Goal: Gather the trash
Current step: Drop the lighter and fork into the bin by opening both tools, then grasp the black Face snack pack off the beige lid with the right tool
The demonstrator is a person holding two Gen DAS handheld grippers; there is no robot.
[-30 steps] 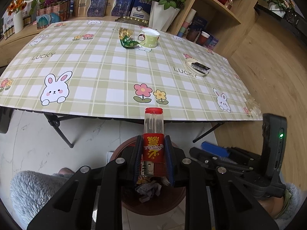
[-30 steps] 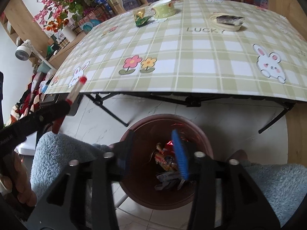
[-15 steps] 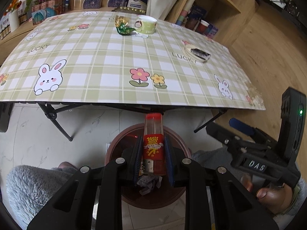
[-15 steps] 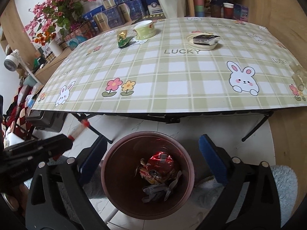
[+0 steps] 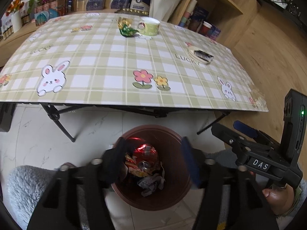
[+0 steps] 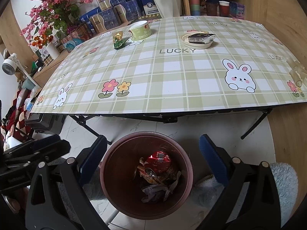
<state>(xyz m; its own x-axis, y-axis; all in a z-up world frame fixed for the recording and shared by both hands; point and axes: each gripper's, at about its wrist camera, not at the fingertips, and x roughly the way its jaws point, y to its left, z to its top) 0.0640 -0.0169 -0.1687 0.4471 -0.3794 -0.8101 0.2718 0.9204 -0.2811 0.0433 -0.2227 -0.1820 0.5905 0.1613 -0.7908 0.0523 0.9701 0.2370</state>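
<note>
A brown bin (image 5: 173, 198) stands on the floor before the table, holding wrappers, crumpled paper and the red-labelled bottle (image 5: 145, 156). My left gripper (image 5: 153, 160) is open and empty right above the bin. My right gripper (image 6: 151, 159) is open and empty above the same bin (image 6: 184, 184), and it shows at the right of the left wrist view (image 5: 245, 128). On the table lie a green-gold wrapper (image 5: 126, 28), a green yogurt cup (image 5: 149, 25) and a dark packet on a white lid (image 5: 203, 55).
The checked table (image 6: 172, 76) stands on folding legs (image 5: 57, 122) over a white tiled floor. Boxes, flower pots and cups line wooden shelves behind it. Grey fluffy slippers (image 5: 23, 184) flank the bin. Wooden flooring lies to the right.
My left gripper opened and the red-labelled bottle dropped into the bin. My right gripper opened wide and rose, showing more of the tabletop.
</note>
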